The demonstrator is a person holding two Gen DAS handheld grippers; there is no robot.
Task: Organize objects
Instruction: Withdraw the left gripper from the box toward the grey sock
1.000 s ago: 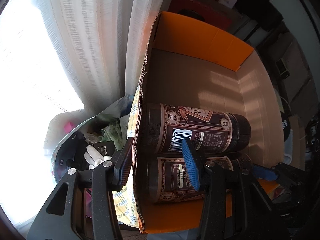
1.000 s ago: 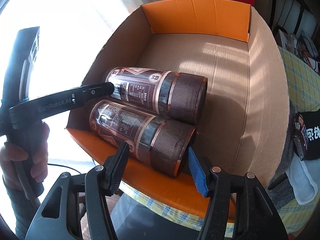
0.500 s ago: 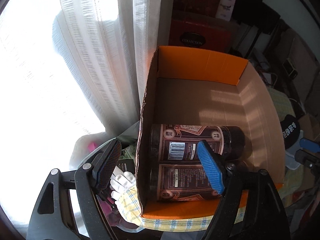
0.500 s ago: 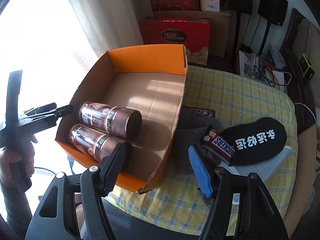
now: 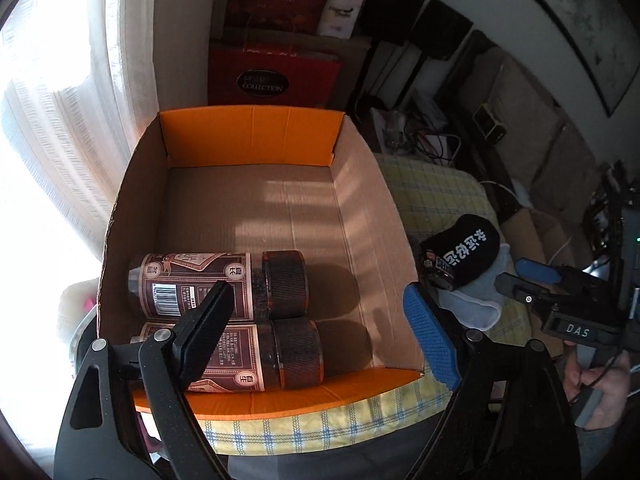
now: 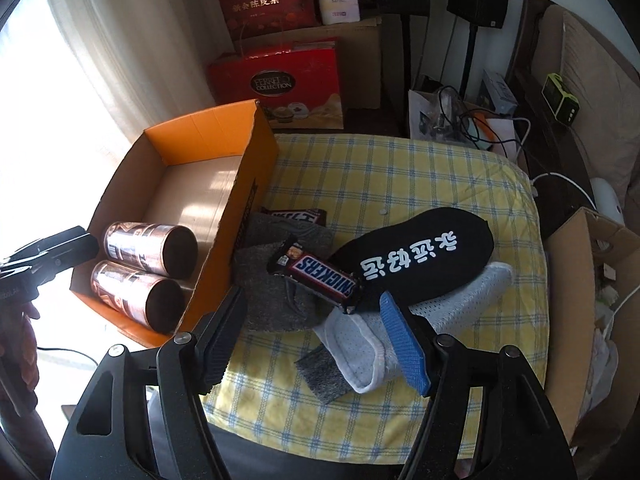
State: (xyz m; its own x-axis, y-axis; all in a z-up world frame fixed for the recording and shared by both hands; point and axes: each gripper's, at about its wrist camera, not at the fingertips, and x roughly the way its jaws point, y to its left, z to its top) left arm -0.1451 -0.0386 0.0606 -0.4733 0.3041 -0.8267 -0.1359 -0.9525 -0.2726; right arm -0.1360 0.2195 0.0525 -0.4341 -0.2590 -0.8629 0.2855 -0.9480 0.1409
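1. The left claw (image 5: 320,320) stands wide with nothing between its fingers; its jaws have just been opening. It hangs above the near half of the cardboard box (image 5: 360,208).
2. The right claw (image 6: 316,332) is also wide and holds nothing; its jaws have just been opening too. It hovers over the pile of loose things on the checked cloth (image 6: 400,176).
3. Two brown jars (image 5: 224,284) lie on their sides, touching each other, in the box's near-left corner, at about 8 o'clock in the left view. Their ribbed caps point towards 3 o'clock.
4. In the right view the box sits at 9 o'clock on the cloth. Just beside its right wall lies a grey cloth (image 6: 276,280) with a chocolate bar (image 6: 320,276) on top.
5. A black sock (image 6: 420,260) with white writing lies at 3 o'clock from the bar, resting on a white mesh sock (image 6: 360,344). A second chocolate bar (image 6: 296,215) peeks out at 12 o'clock from the grey cloth.
6. A second ago the left claw stood narrower, straddling the box's left wall down near the jars; now it is higher and the whole box shows.
7. A second ago the right claw sat close over the nearer jar's cap; now it has swung to the right, away from the box, and the jars lie untouched where they were.
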